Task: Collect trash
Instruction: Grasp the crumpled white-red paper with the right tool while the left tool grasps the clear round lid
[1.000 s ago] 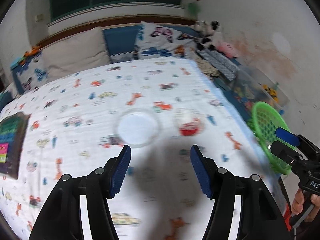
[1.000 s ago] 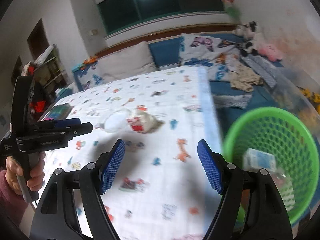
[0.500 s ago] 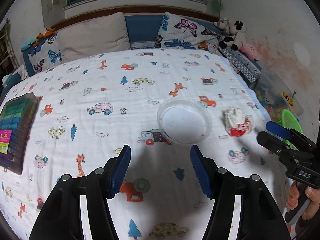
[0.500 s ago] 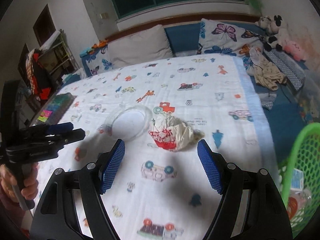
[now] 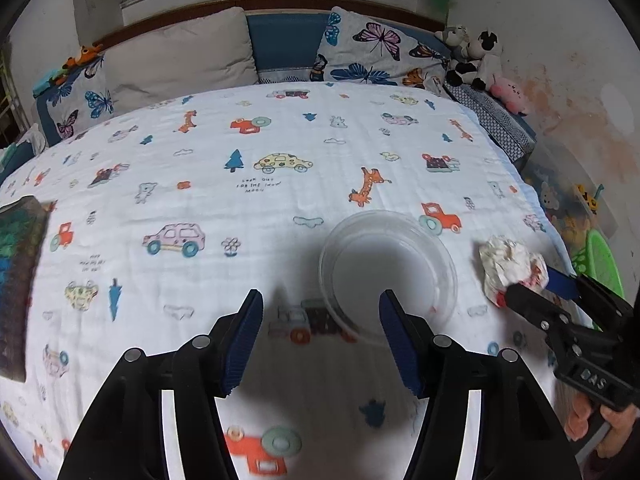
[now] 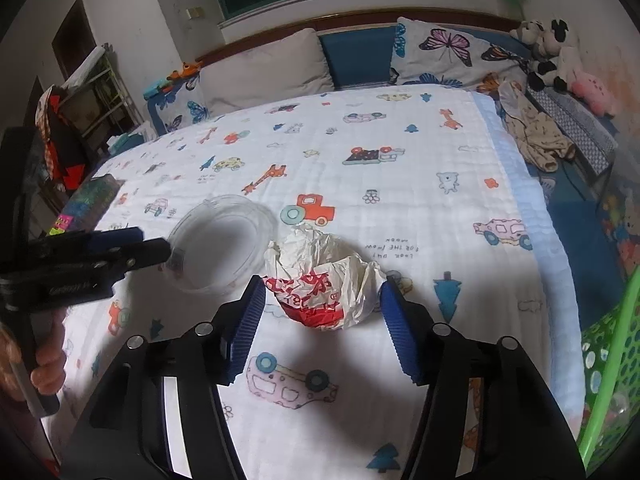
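On the printed bedspread (image 5: 280, 128), the right gripper (image 6: 322, 312) stands wide around the crumpled red-and-white wrapper (image 6: 324, 276). The left gripper (image 5: 320, 334), equally wide, holds nothing beside the clear plastic lid (image 5: 388, 272), perhaps touching its rim. A green basket (image 6: 612, 364) stands off the bed's right edge.

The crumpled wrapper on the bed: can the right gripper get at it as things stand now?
Probably yes. The right gripper is open, and the crumpled wrapper lies just ahead between its jaws with nothing between them. The clear plastic lid sits beside it toward the left gripper, apparently out of the way.
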`<state>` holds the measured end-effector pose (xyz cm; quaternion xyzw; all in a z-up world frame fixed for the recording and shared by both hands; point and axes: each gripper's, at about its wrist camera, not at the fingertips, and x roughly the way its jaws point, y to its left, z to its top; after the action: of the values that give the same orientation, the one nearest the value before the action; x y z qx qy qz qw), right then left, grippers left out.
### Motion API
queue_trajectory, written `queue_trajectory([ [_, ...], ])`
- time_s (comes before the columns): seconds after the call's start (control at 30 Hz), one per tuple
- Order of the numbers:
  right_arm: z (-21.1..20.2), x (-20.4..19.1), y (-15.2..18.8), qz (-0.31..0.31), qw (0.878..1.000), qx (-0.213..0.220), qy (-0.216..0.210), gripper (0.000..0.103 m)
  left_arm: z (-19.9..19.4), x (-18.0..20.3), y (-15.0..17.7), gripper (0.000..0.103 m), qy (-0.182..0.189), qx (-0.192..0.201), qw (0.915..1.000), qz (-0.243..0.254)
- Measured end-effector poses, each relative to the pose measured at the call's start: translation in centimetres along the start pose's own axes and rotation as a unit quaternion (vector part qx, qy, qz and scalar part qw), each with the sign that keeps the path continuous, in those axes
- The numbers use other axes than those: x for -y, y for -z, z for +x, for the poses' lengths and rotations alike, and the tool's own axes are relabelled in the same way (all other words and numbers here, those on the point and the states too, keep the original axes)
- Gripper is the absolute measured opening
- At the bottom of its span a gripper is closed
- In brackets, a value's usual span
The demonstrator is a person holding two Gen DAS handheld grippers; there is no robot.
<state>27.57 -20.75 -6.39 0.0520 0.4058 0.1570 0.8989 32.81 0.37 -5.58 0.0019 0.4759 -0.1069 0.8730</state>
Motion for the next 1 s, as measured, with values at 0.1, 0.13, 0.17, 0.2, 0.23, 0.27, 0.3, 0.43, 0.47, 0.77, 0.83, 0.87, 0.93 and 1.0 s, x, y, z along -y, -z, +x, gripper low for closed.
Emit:
queue_trajectory([
  [0.1,-0.2,0.1,-0.1,-0.002,1.000,0.003,-0.002,0.056,0.9,-0.2,-0.4,0.049,0.004,-0.005,1.0000,-0.005],
  [0.13,-0.4,0.2,-0.1,-0.002,1.000,0.005,-0.002,0.056,1.1,-0.3,-0.5,0.048,0.006,-0.007,0.9999,-0.007],
  [0.17,-0.5,0.2,-0.1,-0.001,1.000,0.007,-0.002,0.055,1.4,-0.4,-0.6,0.045,0.008,-0.010,0.9999,-0.009],
  [0.2,-0.7,0.3,-0.1,0.000,1.000,0.009,-0.003,0.055,1.6,-0.5,-0.7,0.042,0.010,-0.012,0.9998,-0.011],
  [0.23,-0.9,0.3,0.0,0.001,1.000,0.011,-0.004,0.055,1.9,-0.6,-0.8,0.041,0.013,-0.013,0.9997,-0.013],
  [0.27,-1.2,0.4,0.0,0.003,1.000,0.014,-0.005,0.055,2.1,-0.7,-0.8,0.039,0.014,-0.014,0.9997,-0.014],
  [0.3,-1.4,0.6,0.0,0.003,1.000,0.017,-0.005,0.055,2.3,-0.7,-0.8,0.037,0.015,-0.015,0.9997,-0.014],
  [0.43,-2.5,0.9,0.2,0.003,1.000,0.024,-0.001,0.055,2.7,-0.7,-0.9,0.030,0.013,-0.012,0.9998,-0.012],
  [0.47,-2.7,0.9,0.2,0.004,1.000,0.025,0.000,0.055,2.7,-0.7,-0.9,0.026,0.012,-0.011,0.9998,-0.011],
  [0.77,-5.3,1.6,1.2,0.018,0.999,0.040,0.011,0.055,2.1,0.2,-0.6,0.006,0.014,-0.004,0.9999,-0.004],
  [0.83,-6.0,1.9,1.5,0.022,0.999,0.043,0.013,0.055,1.6,0.4,-0.4,0.006,0.018,-0.002,0.9998,-0.008],
  [0.87,-6.2,2.0,1.6,0.023,0.999,0.044,0.014,0.055,1.3,0.5,-0.2,0.006,0.020,0.000,0.9998,-0.008],
  [0.93,-6.9,2.2,1.9,0.024,0.998,0.047,0.017,0.054,0.5,0.9,0.1,0.006,0.023,0.006,0.9997,-0.003],
  [1.0,-7.7,2.4,2.3,0.024,0.998,0.050,0.022,0.054,-0.4,1.3,0.5,0.006,0.030,0.009,0.9995,0.001],
])
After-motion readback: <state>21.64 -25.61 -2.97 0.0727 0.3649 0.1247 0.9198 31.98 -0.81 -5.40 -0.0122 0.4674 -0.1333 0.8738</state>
